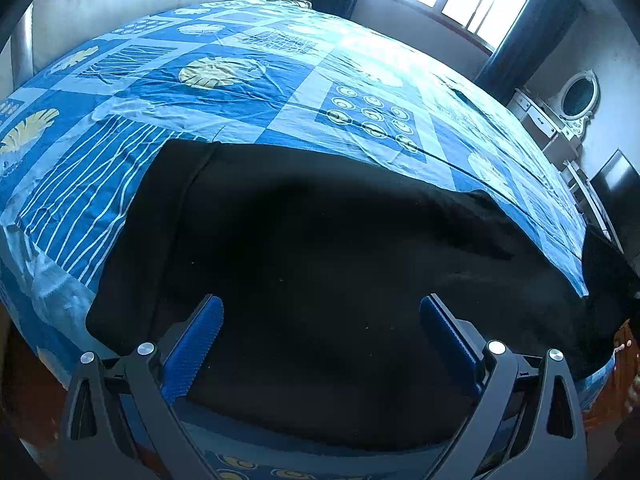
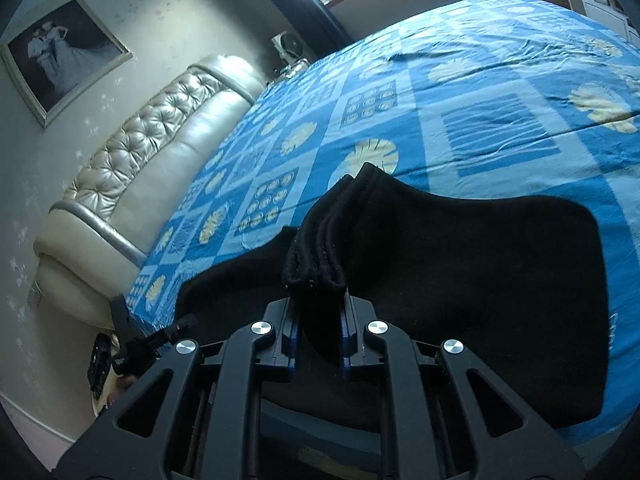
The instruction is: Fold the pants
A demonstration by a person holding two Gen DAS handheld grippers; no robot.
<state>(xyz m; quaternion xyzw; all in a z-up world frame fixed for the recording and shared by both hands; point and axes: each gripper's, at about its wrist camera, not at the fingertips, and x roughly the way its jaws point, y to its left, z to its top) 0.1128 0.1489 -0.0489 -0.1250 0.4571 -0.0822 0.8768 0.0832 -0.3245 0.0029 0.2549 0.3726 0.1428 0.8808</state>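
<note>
We find no brand, label or readable writing anywhere; the only marks are the leaf, ring and stripe prints on the blue sheet [image 1: 304,92].

The black pants [image 1: 320,240] lie on that sheet near the bed's close edge. In the left wrist view they spread as a wide dark mass, their long axis running from left to right across the frame, with the right end reaching the bed's edge. Which end is waist and which is cuffs we cannot tell.

Our left gripper [image 1: 320,336] hangs above the pants with its blue pads [image 1: 196,344] spread wide apart and nothing between them.

Our right gripper [image 2: 318,336] is pinched on a bunched edge of the pants [image 2: 460,264], where several stitched layers stack together and stick up beyond the fingertips. From that pinch the cloth drapes away to the right and down onto the sheet [image 2: 500,80].

A padded pale headboard [image 2: 160,152] stands at the bed's far left in the right wrist view, with a framed picture [image 2: 64,56] on the wall above it.
</note>
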